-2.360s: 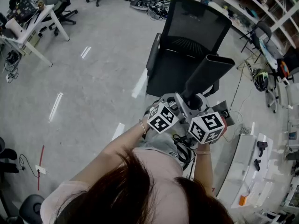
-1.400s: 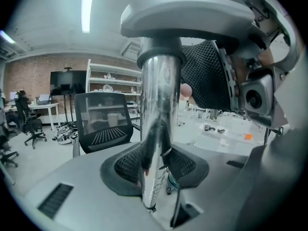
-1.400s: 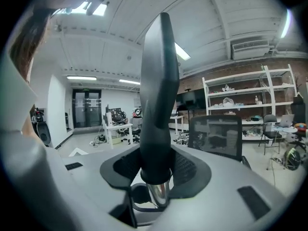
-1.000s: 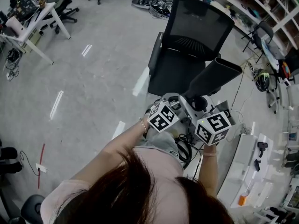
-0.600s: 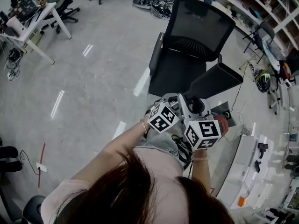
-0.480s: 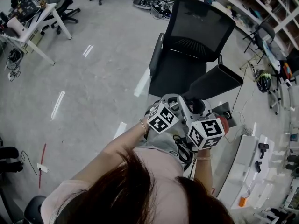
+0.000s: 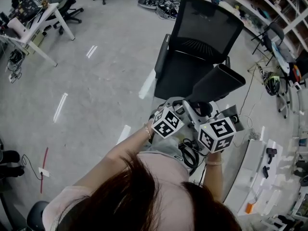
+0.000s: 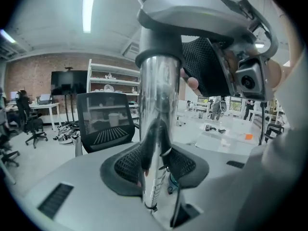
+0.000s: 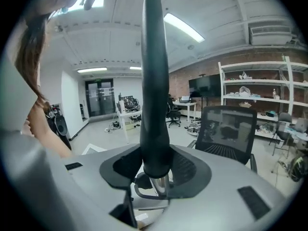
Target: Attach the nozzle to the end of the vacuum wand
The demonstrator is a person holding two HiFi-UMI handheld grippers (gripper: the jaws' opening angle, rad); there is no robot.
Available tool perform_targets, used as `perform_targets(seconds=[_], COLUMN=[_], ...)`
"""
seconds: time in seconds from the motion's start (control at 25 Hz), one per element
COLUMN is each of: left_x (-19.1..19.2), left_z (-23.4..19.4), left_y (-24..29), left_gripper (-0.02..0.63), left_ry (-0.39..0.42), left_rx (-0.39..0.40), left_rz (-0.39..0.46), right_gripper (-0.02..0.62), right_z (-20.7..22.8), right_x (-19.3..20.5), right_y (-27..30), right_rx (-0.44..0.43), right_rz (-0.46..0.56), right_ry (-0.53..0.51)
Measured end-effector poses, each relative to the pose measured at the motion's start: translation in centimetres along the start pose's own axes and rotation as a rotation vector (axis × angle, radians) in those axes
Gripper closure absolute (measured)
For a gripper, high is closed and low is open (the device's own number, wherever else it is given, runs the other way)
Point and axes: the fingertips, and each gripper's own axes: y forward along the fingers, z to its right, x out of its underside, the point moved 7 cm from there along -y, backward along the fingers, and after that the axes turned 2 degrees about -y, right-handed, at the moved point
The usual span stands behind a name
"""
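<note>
Plainly the joining itself is the step in hand; the left gripper is clenched across the chrome vacuum wand, its pads pressing the tube from both sides a little below the wand's upper end; just above that grip, the right gripper is clamped on the round neck of the black nozzle, whose collar sits over the wand's end with a short band of bare chrome showing beneath it; from there the nozzle flares wide, rising up and away from the wand toward the black office chair that stands beyond it. I would judge the nozzle started on but perhaps not fully home; the next move calls for pressing nozzle and wand together straight along the wand's line, maybe with a small twist, the left grip steady so the tube does not slip. Both forearms are drawn in close to the body, wrists nearly side by side around the wand, the two marker cubes almost touching, each gripper tipped slightly downward.
</note>
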Motion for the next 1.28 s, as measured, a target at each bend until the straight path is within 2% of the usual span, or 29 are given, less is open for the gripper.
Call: perform_targets(seconds=[0.16, 0.4, 0.52, 0.76, 0.92, 1.04, 1.28], left_x=[-0.1, 0.2, 0.3, 0.2, 0.2, 0.1, 0.1], left_z=[-0.1, -0.3, 0.1, 0.2, 0.3, 0.4, 0.3], left_y=[0.1, -0.2, -0.2, -0.5, -0.3, -0.1, 0.1], left_gripper=[0.456, 0.456, 0.456, 0.455, 0.455, 0.456, 0.456], left_ry=[0.008, 0.005, 0.006, 0.005, 0.006, 0.006, 0.034], left_rx=[-0.033, -0.038, -0.027, -0.010, -0.015, -0.032, -0.061], left_rz=[-0.002, 0.002, 0.005, 0.011, 0.012, 0.007, -0.002], right_gripper=[0.414, 0.414, 0.414, 0.414, 0.414, 0.414, 0.416], right_z=[-0.5, -1.0, -0.9, -0.6, -0.3, -0.2, -1.0], right_x=[-0.3, 0.1, 0.2, -0.7, -1.0, -0.7, -0.3], right_y=[0.5, 0.6, 0.3, -0.5, -1.0, -1.0, -0.8], right_rx=[0.107, 0.157, 0.116, -0.020, -0.031, 0.009, 0.182], right_rz=[-0.011, 0.030, -0.002, -0.061, -0.046, -0.012, 0.051], right_ry=[-0.003, 0.066, 0.079, 0.066, 0.022, 0.035, 0.108])
